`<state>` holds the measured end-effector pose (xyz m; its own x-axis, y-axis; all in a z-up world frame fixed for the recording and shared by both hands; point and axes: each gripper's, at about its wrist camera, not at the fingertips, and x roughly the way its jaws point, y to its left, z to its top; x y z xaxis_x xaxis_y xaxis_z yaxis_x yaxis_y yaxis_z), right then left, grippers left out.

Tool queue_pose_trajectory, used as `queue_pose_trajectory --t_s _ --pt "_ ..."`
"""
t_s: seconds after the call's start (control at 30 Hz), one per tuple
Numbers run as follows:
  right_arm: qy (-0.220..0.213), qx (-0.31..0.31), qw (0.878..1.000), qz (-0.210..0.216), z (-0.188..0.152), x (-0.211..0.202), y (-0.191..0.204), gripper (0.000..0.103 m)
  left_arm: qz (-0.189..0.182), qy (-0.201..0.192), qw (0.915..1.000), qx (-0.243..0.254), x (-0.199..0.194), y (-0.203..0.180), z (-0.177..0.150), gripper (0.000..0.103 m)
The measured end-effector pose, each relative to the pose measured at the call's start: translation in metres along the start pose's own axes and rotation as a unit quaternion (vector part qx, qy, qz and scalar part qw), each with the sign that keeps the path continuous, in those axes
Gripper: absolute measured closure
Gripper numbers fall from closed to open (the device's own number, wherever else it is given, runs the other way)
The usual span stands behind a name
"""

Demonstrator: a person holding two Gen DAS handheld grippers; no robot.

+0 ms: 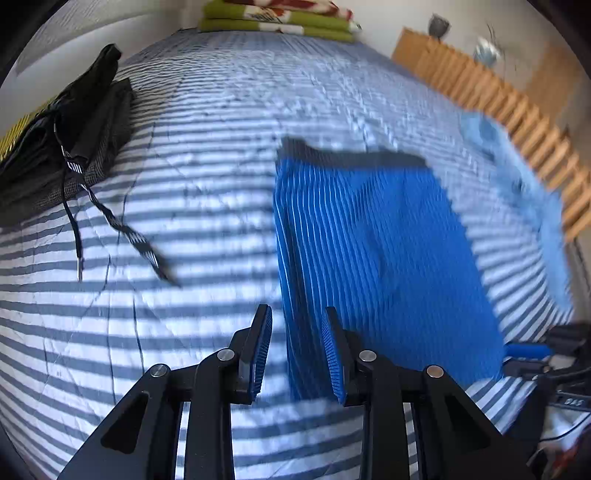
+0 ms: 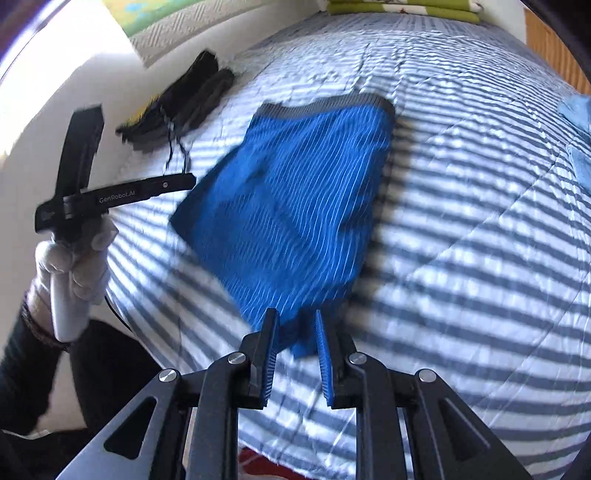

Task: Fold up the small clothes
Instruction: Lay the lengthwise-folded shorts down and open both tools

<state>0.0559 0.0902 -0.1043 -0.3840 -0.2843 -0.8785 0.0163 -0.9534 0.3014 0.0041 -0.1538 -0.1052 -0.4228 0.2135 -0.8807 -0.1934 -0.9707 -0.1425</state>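
Note:
Blue ribbed shorts (image 1: 369, 240) with a dark waistband are spread on the striped bed (image 1: 184, 110), blurred by motion. In the left wrist view my left gripper (image 1: 297, 314) is open, its fingertips at the shorts' near left edge. The right wrist view shows my right gripper (image 2: 295, 317) open too, with the lower corner of the shorts (image 2: 295, 203) lying between its fingers, gripped by neither. A broad shadow runs along the shorts' right side. A gloved hand (image 2: 74, 266) holds the left gripper (image 2: 133, 155) left of the shorts, jaws wide apart.
A pile of black clothes (image 1: 66, 147) with loose drawstrings lies at the bed's left side by the wall. A light blue garment (image 1: 517, 177) lies at the right. Folded green blankets (image 1: 277, 18) sit at the head. Wooden slats (image 1: 498, 96) border the right.

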Motion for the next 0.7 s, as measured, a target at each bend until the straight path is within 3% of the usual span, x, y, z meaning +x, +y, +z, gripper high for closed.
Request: queue_pose_trajectory --t_s 0.17,0.27,0.37,0.4,0.43,0.5,0.7 --pt "0.043 -0.019 0.999 -0.017 -0.027 0.011 0.002 0.085 0.032 0.021 0.9986 0.035 0.008 -0.004 -0.021 0.07" --pt "0.019 -0.019 1.0 -0.007 -0.025 -0.009 -0.004 0.085 0.025 0.008 0.9994 0.022 -0.007 0.001 -0.016 0.069" --pt "-0.027 0.007 1.0 -0.004 -0.005 -0.031 -0.017 0.08 0.013 -0.004 0.9999 0.0 -0.017 0.007 0.0 0.047" --pt "-0.048 0.022 0.999 -0.012 0.005 -0.037 -0.023 0.072 0.012 -0.006 0.9999 -0.005 -0.017 0.009 0.004 0.038" --pt "-0.069 0.035 0.997 -0.015 0.014 -0.041 -0.029 0.064 0.01 -0.006 0.9999 -0.01 -0.017 0.009 0.01 0.037" --pt "-0.098 0.054 0.994 -0.009 0.027 -0.042 -0.036 0.057 -0.005 0.002 0.9998 -0.017 -0.01 0.01 0.02 0.037" --pt "-0.072 0.111 0.991 0.006 0.066 -0.016 -0.068 0.054 -0.034 0.041 0.9975 -0.047 0.017 0.019 0.037 0.041"
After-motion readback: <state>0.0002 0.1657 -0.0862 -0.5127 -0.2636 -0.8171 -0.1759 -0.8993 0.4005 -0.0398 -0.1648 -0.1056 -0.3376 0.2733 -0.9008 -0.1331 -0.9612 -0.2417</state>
